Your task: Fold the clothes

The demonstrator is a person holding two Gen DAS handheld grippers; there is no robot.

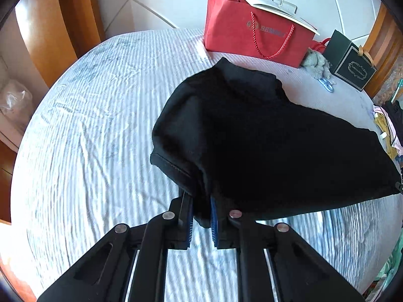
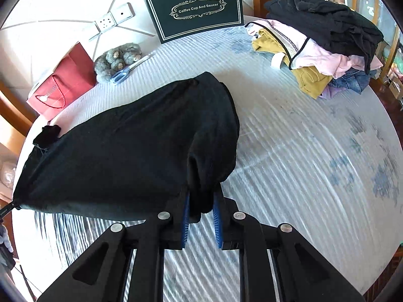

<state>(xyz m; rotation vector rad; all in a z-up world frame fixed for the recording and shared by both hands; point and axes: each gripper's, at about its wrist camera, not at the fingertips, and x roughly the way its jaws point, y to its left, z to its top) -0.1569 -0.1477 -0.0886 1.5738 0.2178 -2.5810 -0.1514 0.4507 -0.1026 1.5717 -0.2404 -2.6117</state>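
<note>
- While my left tongs [image 1: 201, 216] pinch one corner of the black garment [image 1: 252, 138], my right tongs [image 2: 201, 214] are clamped on another bunch of it, blue pads squeezing the fabric on both sides.
- The garment hangs stretched between the two, lifted off the striped bed sheet [image 1: 100, 125] near me, with its far end drooping toward the sheet.
- Behind it sit a red paper bag [image 1: 254, 32], a fuzzy grey toy [image 2: 117, 59] and blue-handled scissors [image 2: 123, 74] just beside that.
- The dark "Coffee Cup And Saucer" bag [image 2: 196, 10] stands further back.
- Off to my right there's a pile of clothes [image 2: 325, 47], black on top, pink and mustard under it.
</note>
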